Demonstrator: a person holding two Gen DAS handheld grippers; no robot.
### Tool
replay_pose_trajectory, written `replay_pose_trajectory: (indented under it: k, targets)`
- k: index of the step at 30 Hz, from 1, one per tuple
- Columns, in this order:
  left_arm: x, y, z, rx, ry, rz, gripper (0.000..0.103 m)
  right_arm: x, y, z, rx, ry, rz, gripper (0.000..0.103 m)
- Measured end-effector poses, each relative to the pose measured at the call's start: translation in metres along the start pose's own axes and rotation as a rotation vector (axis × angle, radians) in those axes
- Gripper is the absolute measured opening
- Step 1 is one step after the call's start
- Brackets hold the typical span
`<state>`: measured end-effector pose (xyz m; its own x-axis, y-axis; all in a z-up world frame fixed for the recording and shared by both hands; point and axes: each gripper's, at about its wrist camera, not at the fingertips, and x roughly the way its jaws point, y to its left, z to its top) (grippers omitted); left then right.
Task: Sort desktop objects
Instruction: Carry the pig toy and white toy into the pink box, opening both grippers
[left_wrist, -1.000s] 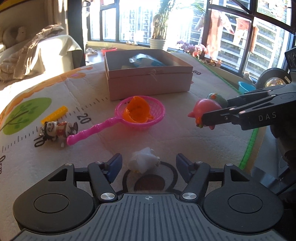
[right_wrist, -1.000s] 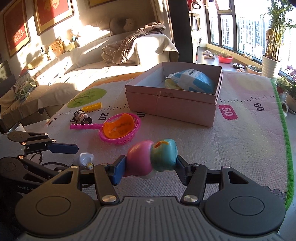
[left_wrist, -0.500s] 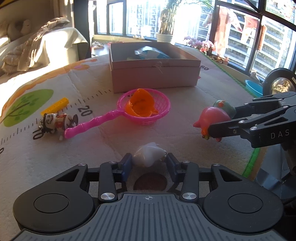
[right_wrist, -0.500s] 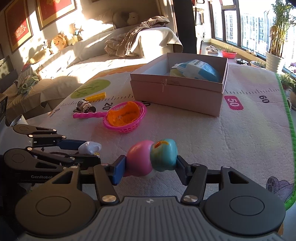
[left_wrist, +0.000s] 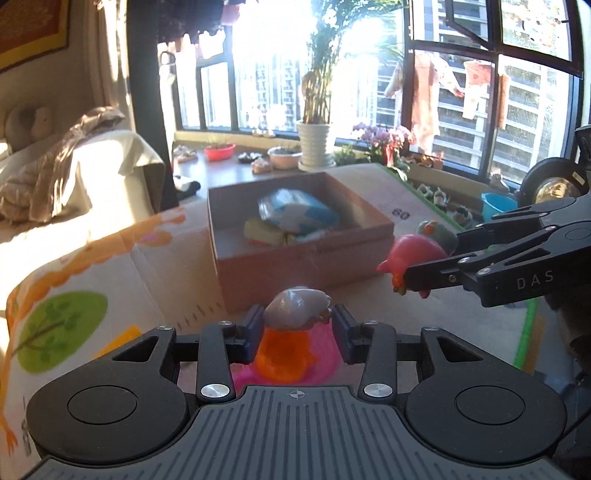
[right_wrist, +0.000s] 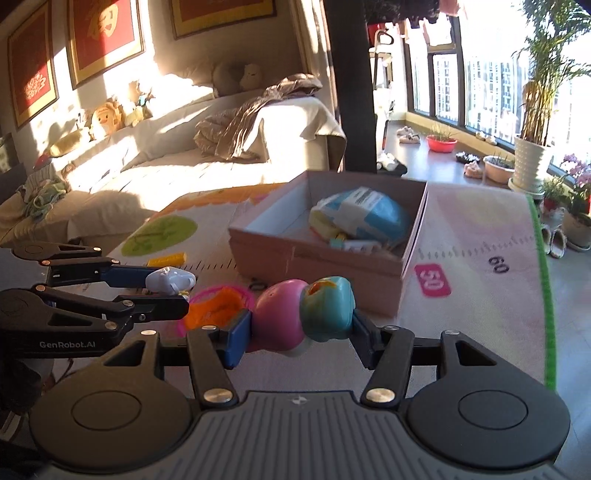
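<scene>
**Both tongs loaded, approach to the box**

The left tongs (left_wrist: 297, 326) pinch a small white toy (left_wrist: 295, 308), clear of the table (right_wrist: 480, 295), above the pink scoop net (left_wrist: 321, 363). The right tongs (right_wrist: 297, 332) pinch a pink-and-teal toy (right_wrist: 304, 317) across its width. The open cardboard box (right_wrist: 325, 266) lies just beyond, already holding a blue-and-white packet (right_wrist: 364, 216).

Handling, as judged: both toys look light, smooth and rounded, so they may slip or rotate. Grip across the widest part, pads centred. Release low inside the box.
</scene>
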<state>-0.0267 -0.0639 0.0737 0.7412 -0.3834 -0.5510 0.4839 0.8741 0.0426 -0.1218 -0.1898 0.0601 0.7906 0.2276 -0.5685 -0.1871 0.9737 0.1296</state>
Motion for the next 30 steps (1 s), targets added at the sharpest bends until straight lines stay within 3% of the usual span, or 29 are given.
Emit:
replay_pose_trajectory:
  k: [4,8,9,13,16,19,22,27,30]
  targets:
    - [0.046,0.012,0.034,0.002,-0.019,0.005,0.045,0.019,-0.023,0.042,0.038,-0.046,-0.028,0.057]
    - [0.089,0.03,0.05,-0.051,0.0,0.014,0.046,0.058,-0.041,0.071,0.087,-0.026,-0.018,0.058]
    - [0.093,0.035,0.05,-0.077,0.01,0.012,0.054,0.069,-0.044,0.074,0.098,-0.01,-0.015,0.058]
    - [0.074,0.055,0.037,-0.116,0.005,0.038,0.077,0.098,-0.049,0.073,0.109,0.029,-0.047,0.059]
    - [0.052,0.066,0.012,-0.106,0.054,0.069,0.079,0.097,-0.045,0.067,0.093,0.011,-0.039,0.062]
    - [0.037,0.069,-0.017,-0.115,0.126,0.048,0.079,0.086,-0.034,0.061,0.067,-0.027,-0.055,0.062]
    - [0.027,0.064,-0.039,-0.122,0.154,0.012,0.081,0.071,-0.014,0.053,0.025,-0.042,0.001,0.06]
    - [0.025,0.053,-0.055,-0.136,0.167,-0.046,0.084,0.073,0.033,0.032,-0.061,0.08,0.131,0.038]
    - [0.026,0.043,-0.059,-0.133,0.177,-0.076,0.085,0.084,0.055,0.017,-0.079,0.16,0.178,0.037]
